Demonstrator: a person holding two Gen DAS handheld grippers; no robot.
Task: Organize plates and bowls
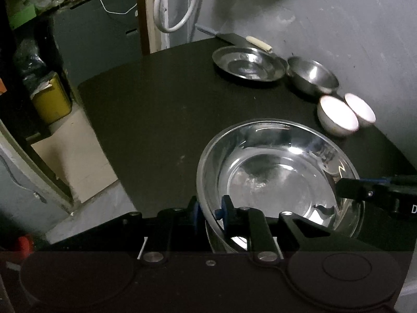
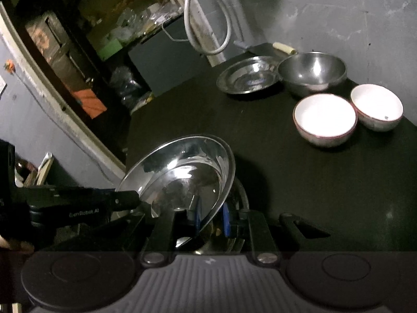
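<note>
Steel plate (image 1: 280,177): both claws on it. Left gripper (image 1: 211,212) clamped on the near rim, lower centre of left view, blue pads either side of the lip. Right gripper (image 2: 211,217) likewise clamped on the rim at lower centre of right view; plate tilted there, held off the black table (image 2: 299,182). Second steel plate (image 2: 247,75) sits upper right, ahead of both claws, steel bowl (image 2: 312,71) just beside it, two white bowls (image 2: 324,117) nearer. Likely stack target: straight forward, up-frame.
</note>
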